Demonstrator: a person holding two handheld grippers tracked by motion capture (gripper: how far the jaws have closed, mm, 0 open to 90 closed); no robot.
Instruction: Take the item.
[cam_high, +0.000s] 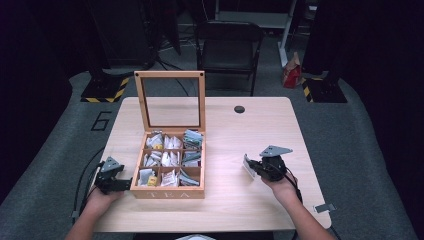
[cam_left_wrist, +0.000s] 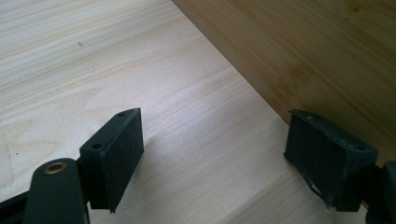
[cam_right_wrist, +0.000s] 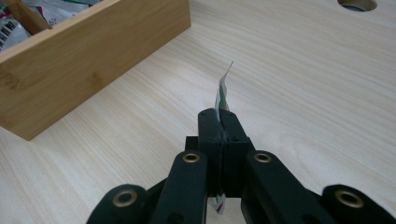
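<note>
A wooden tea box (cam_high: 170, 192) marked TEA stands open on the table, lid upright, its compartments holding several tea packets (cam_high: 169, 159). My left gripper (cam_high: 120, 184) rests open at the box's left front corner; in the left gripper view its pads (cam_left_wrist: 122, 149) stand wide apart over bare table, with the box wall (cam_left_wrist: 303, 56) close beside the right pad. My right gripper (cam_high: 256, 168) is to the right of the box, shut on a thin white tea packet (cam_right_wrist: 222, 93) seen edge-on, held just above the table. The box corner (cam_right_wrist: 84, 60) lies to its upper left.
A round cable hole (cam_high: 239, 109) sits in the table's far side. A black chair (cam_high: 227, 50) stands beyond the table, and a red bag (cam_high: 291, 72) lies on the floor. A small metal clip (cam_high: 325, 207) lies near the table's front right corner.
</note>
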